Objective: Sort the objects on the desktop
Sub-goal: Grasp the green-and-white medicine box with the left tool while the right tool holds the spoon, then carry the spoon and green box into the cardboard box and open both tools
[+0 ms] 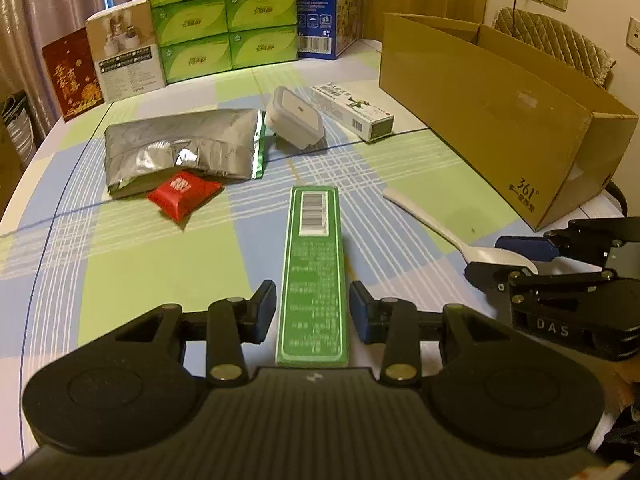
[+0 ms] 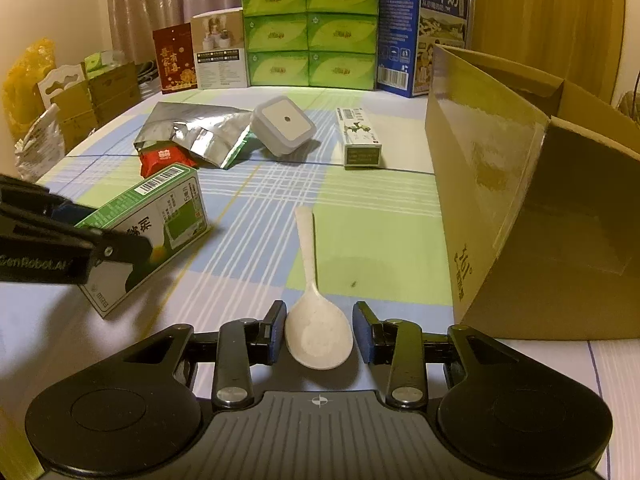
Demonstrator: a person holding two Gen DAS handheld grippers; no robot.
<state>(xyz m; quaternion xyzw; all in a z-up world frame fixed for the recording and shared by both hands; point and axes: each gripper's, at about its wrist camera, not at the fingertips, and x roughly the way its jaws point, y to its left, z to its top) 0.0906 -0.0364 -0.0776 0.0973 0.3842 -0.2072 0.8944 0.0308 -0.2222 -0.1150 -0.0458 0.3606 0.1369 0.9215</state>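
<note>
A long green box lies on the checked tablecloth, running straight between the fingers of my left gripper. Narrow gaps show between its sides and both pads, so the gripper is open around it. A white spoon lies to the right with its handle pointing away. Its bowl sits between the pads of my right gripper, which touch its edges. An open cardboard box stands at the right, close to the right gripper.
Farther back lie a silver foil pouch, a red packet, a white square device and a narrow white carton. Stacked green tissue packs, a blue milk carton and other cartons line the far edge.
</note>
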